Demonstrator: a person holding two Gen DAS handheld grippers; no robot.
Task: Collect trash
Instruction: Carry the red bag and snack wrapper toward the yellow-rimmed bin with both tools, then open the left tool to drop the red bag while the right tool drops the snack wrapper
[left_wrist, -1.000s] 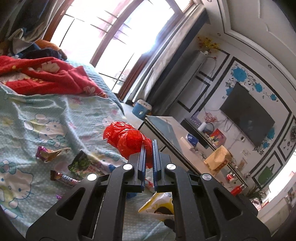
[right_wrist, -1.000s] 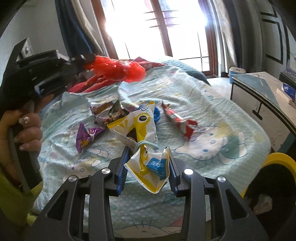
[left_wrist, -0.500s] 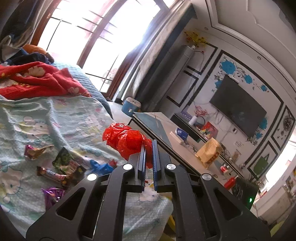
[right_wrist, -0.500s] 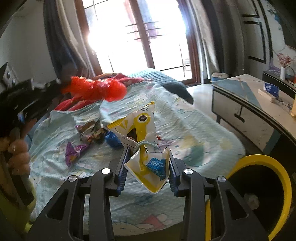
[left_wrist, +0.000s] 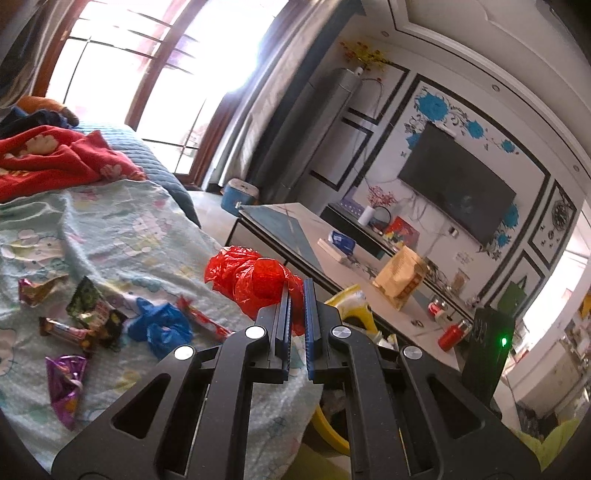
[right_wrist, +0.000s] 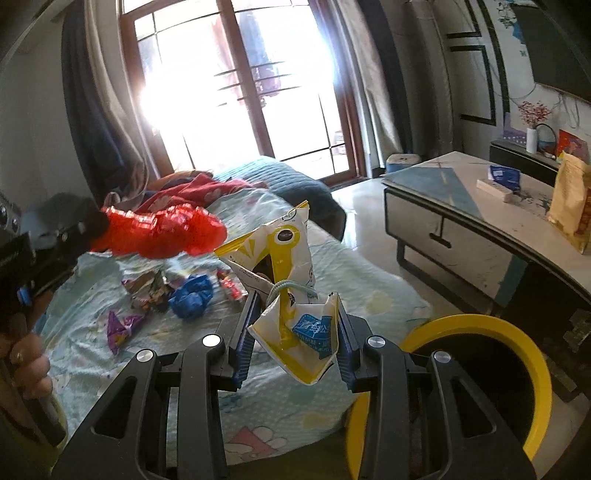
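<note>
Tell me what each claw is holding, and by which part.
Left claw: shut on the red plastic bag, pinching one edge. Right claw: shut on the yellow and white snack packet, gripped across its crumpled lower half.

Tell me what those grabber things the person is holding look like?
Both are black plastic. The left gripper and the right gripper each have two flat fingers lined with ribbed blue pads. Round silver bolts sit on the arms, which have big cut-out holes. A yellow-green sleeve shows by the person's hand on the black handle.
</note>
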